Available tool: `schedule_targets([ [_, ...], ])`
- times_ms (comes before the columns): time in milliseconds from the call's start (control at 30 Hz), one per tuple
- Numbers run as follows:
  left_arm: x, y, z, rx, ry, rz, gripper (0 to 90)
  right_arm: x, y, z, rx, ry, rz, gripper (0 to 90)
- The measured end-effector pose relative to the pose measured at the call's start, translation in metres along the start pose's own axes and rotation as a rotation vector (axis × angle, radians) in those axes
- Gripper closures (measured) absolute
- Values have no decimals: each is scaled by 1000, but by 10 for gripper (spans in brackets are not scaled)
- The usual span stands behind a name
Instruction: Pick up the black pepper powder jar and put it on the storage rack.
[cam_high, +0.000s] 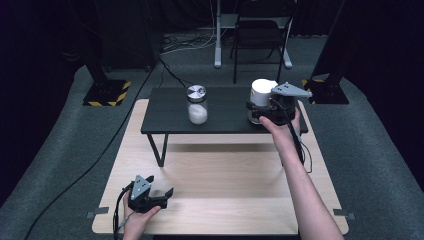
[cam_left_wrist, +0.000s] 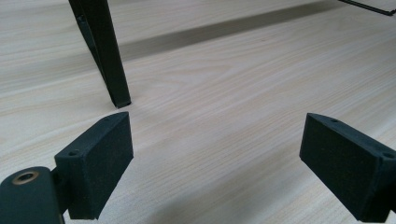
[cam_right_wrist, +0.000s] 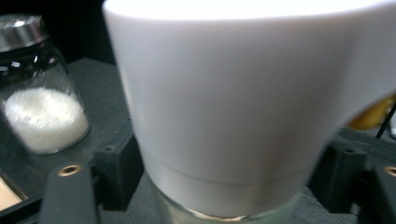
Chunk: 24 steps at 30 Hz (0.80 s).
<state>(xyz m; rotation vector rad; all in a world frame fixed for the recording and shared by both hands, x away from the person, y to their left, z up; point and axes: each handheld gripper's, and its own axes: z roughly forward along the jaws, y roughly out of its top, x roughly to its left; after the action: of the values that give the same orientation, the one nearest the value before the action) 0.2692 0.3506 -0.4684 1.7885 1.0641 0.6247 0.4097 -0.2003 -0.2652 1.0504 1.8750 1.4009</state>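
White-capped jar (cam_high: 262, 97) stands upright, long axis vertical, cap up, right of centre in the high view on the small black table (cam_high: 170, 112). Right gripper (cam_high: 256, 114) has its jaws around the jar's glass base; whether the pads press on it I cannot tell. A sugar jar (cam_high: 197, 105) stands well apart, left of it. Left gripper (cam_high: 167, 196), lower left over the wooden board (cam_high: 225, 200), has wide, empty jaws.
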Motion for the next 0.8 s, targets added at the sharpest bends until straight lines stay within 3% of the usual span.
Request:
schedule_targets([
  [100, 0, 0, 0, 0, 0, -1, 94, 1, -3, -5, -4, -5, -23, 141],
  [400, 0, 0, 0, 0, 3, -2, 94, -13, -22, -33, -60, 41, -19, 70],
  [800, -1, 0, 0, 0, 4, -2, 94, -15, -71, -70, -116, 111, -55, 55],
])
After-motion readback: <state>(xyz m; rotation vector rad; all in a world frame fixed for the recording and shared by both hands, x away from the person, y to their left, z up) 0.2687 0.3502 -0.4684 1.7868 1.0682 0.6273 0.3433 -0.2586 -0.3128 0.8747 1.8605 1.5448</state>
